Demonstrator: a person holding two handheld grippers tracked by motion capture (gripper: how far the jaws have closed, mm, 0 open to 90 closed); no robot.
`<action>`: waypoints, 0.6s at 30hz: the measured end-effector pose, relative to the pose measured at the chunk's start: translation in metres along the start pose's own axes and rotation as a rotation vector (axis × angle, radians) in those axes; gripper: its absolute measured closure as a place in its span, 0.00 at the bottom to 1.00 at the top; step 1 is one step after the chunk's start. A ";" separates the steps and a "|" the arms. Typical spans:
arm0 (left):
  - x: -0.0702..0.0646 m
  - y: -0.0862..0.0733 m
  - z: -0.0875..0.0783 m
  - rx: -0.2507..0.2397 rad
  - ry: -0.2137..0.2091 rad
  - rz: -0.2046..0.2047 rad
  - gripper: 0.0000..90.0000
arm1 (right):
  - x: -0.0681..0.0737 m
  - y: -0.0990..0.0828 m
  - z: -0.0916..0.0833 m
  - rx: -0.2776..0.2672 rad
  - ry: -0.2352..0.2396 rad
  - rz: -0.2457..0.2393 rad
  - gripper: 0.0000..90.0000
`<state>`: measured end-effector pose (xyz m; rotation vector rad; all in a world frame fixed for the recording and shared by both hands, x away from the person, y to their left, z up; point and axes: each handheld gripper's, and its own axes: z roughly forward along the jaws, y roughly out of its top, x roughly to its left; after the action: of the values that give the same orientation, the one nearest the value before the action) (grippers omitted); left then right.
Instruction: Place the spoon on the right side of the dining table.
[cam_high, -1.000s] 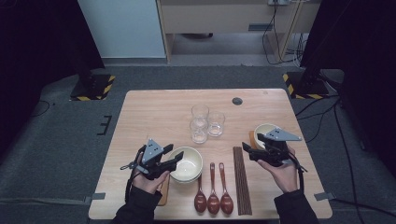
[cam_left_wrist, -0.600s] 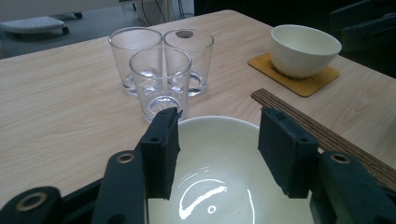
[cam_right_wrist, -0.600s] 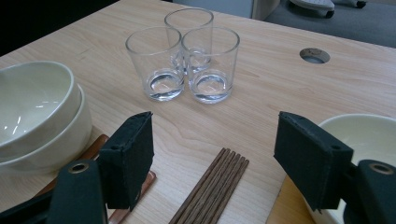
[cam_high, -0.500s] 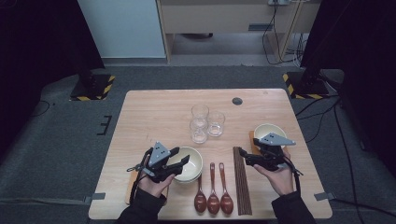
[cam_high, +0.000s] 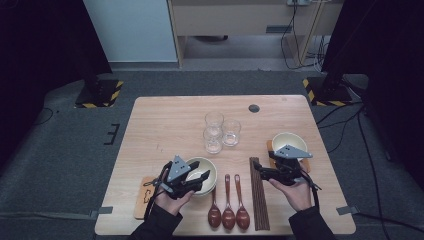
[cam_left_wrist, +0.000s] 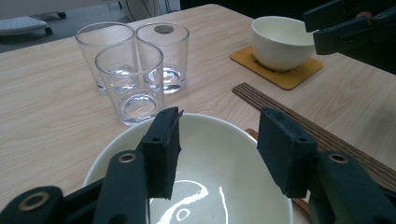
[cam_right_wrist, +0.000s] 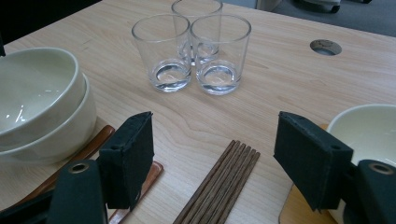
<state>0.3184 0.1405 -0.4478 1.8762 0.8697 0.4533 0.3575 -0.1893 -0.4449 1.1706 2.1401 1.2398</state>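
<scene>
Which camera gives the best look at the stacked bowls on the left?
The right gripper view: the stacked bowls show side-on, two rims visible. The left gripper view looks into the top bowl between the tongs; the high view shows them small, partly covered.

Black claws (cam_high: 192, 178), grey plates, dark sleeves

no text, label, brand, number or sign can be read anywhere in these views. the yellow-and-black striped markings (cam_high: 99, 96) on the two stand bases on the floor beyond the table carry stripes only, no lettering.
</scene>
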 end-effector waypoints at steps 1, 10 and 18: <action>-0.001 0.000 0.001 0.001 -0.002 0.001 0.54 | 0.000 0.000 0.000 -0.001 -0.001 0.003 0.32; -0.010 -0.002 0.006 0.008 -0.028 0.008 0.57 | 0.004 -0.003 0.002 0.005 0.008 0.001 0.33; -0.017 -0.004 0.010 0.014 -0.048 0.009 0.60 | 0.006 -0.005 0.003 0.009 0.012 -0.001 0.34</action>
<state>0.3120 0.1233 -0.4545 1.8968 0.8349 0.4075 0.3540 -0.1837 -0.4502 1.1682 2.1569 1.2418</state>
